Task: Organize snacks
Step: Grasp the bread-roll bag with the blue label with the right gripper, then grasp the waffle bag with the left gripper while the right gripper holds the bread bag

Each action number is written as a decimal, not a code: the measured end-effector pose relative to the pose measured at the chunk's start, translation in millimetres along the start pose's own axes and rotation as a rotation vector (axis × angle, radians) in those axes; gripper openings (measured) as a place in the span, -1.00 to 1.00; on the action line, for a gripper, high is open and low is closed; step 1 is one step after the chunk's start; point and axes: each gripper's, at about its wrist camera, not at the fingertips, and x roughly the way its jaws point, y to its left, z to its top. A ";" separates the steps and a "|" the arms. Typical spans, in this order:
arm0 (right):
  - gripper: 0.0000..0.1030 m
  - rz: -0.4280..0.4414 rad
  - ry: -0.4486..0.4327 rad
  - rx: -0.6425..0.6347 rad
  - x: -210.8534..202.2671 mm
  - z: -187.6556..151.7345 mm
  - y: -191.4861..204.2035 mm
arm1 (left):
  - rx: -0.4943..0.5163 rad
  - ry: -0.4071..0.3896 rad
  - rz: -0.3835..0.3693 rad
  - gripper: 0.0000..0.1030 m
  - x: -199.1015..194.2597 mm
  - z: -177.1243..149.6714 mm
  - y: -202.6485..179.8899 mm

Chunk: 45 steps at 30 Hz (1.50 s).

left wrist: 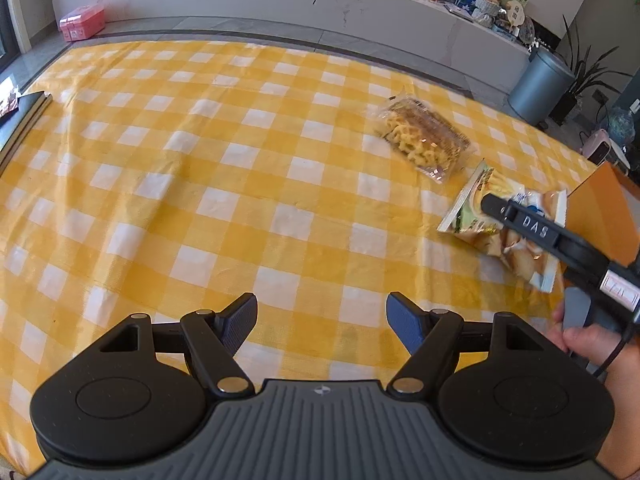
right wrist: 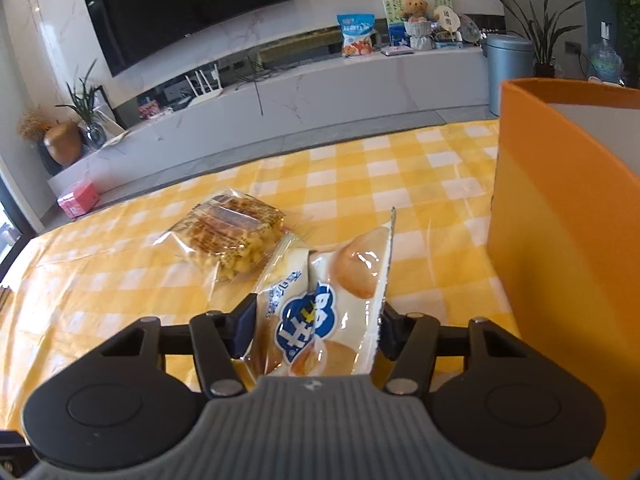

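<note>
A white packet of small buns with a blue logo (right wrist: 320,312) stands tilted between the fingers of my right gripper (right wrist: 316,330). Both pads press on its crumpled sides, so the gripper is shut on it. A second packet, green and yellow (left wrist: 476,196), lies against its left side. Just beyond them a clear packet of waffle snacks (right wrist: 228,236) lies flat on the yellow checked cloth (left wrist: 200,200). An orange box (right wrist: 560,240) stands close on the right. My left gripper (left wrist: 322,320) hovers open over bare cloth, well left of the packets.
A dark book or tray (left wrist: 20,120) sits at the cloth's left edge. Beyond the table are a white TV bench (right wrist: 320,84), a pink box (left wrist: 82,22) on the floor and a grey bin (left wrist: 540,84). A person's hand (left wrist: 588,340) holds the right gripper.
</note>
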 end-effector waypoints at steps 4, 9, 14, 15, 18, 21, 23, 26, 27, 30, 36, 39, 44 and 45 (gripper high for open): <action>0.11 0.044 -0.014 0.002 -14.9 4.3 -1.6 | 0.076 -0.022 -0.015 0.68 -16.6 10.1 -20.5; 0.11 0.069 -0.024 0.007 -26.8 5.4 -9.7 | 0.119 -0.015 -0.008 0.71 -24.9 43.4 -45.2; 0.11 0.084 0.003 0.066 -26.5 8.6 -20.6 | -0.028 0.066 -0.039 0.71 -8.1 96.4 -66.1; 0.11 0.078 0.008 0.065 -27.1 9.1 -21.9 | -0.067 0.059 -0.036 0.71 -4.5 107.0 -69.2; 0.11 0.090 0.046 0.097 -26.4 7.9 -28.3 | -0.128 0.048 -0.063 0.71 14.1 135.6 -80.9; 0.11 0.134 0.072 0.146 -24.7 7.3 -34.2 | -0.200 0.087 -0.044 0.71 49.8 155.2 -92.9; 0.12 0.143 0.069 0.156 -25.7 8.3 -35.5 | -0.195 0.165 0.026 0.71 82.8 163.8 -101.4; 0.12 0.163 0.076 0.176 -27.1 8.5 -38.9 | -0.217 0.252 0.078 0.68 127.3 168.1 -106.8; 0.12 0.173 0.083 0.185 -26.9 8.0 -40.6 | -0.242 0.266 0.076 0.68 137.7 168.1 -105.9; 0.12 0.198 0.095 0.205 -26.9 7.7 -43.9 | -0.280 0.300 0.128 0.70 163.6 171.7 -109.9; 0.12 0.221 0.078 0.206 -33.9 9.4 -43.5 | -0.320 0.309 0.223 0.85 187.8 182.1 -118.6; 0.12 0.221 0.077 0.202 -35.0 9.2 -43.1 | -0.298 0.319 0.269 0.91 201.6 180.0 -125.6; 0.12 0.211 0.033 0.155 -49.4 10.9 -37.5 | -0.275 0.329 0.308 0.75 200.5 180.6 -133.6; 0.12 0.218 0.020 0.154 -53.3 12.0 -37.2 | -0.271 0.339 0.315 0.73 199.7 179.7 -134.1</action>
